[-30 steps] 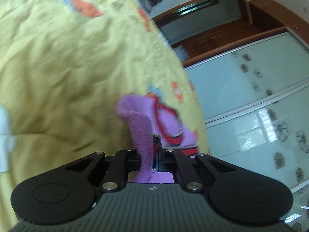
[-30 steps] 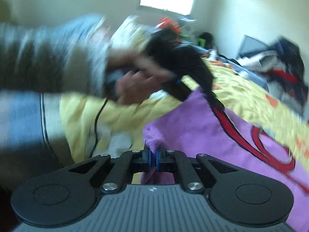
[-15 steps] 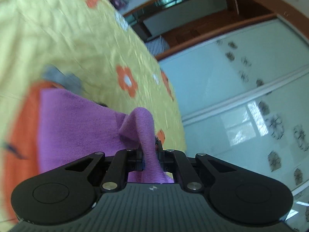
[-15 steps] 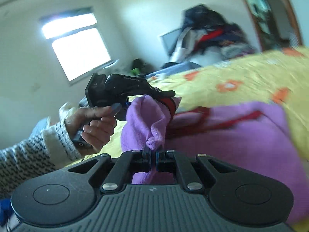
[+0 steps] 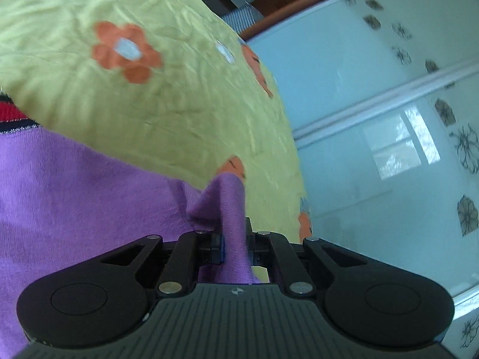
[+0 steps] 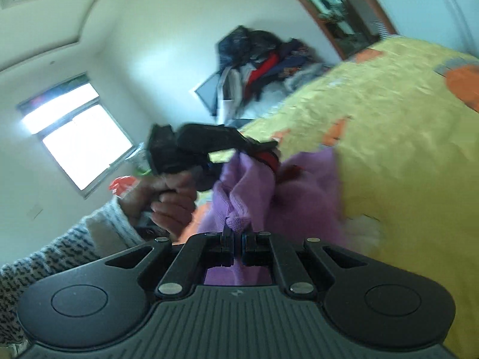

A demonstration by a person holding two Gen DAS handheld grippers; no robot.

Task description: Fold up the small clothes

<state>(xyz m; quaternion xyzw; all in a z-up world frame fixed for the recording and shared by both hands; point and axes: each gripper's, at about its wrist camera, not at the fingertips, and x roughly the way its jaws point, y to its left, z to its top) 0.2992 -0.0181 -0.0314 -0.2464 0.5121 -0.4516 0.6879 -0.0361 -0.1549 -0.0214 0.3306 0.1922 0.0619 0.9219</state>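
On the left wrist view, vs 0.5 s ago the purple sweater [image 5: 74, 197] lies flatter over the yellow bedspread [image 5: 167, 95] w/ orange flowers, red trim at far left edge. Left gripper [image 5: 235, 239] is pinched tight on a raised fold of the sweater; glass wardrobe doors [image 5: 374, 125] at right. No readable writing.

Right wrist view: room tilted more than 0.5 s ago, sweater [image 6: 302, 191] bunched closer. Right gripper [image 6: 236, 239] nearly closed, clamping a purple knit edge. Person's hand [image 6: 170, 200], knit sleeve [image 6: 74, 248], holds the left gripper [image 6: 263, 149] clamped on the sweater's red-trimmed edge. Clothes pile [image 6: 269, 59] behind; window [image 6: 77, 140] left.
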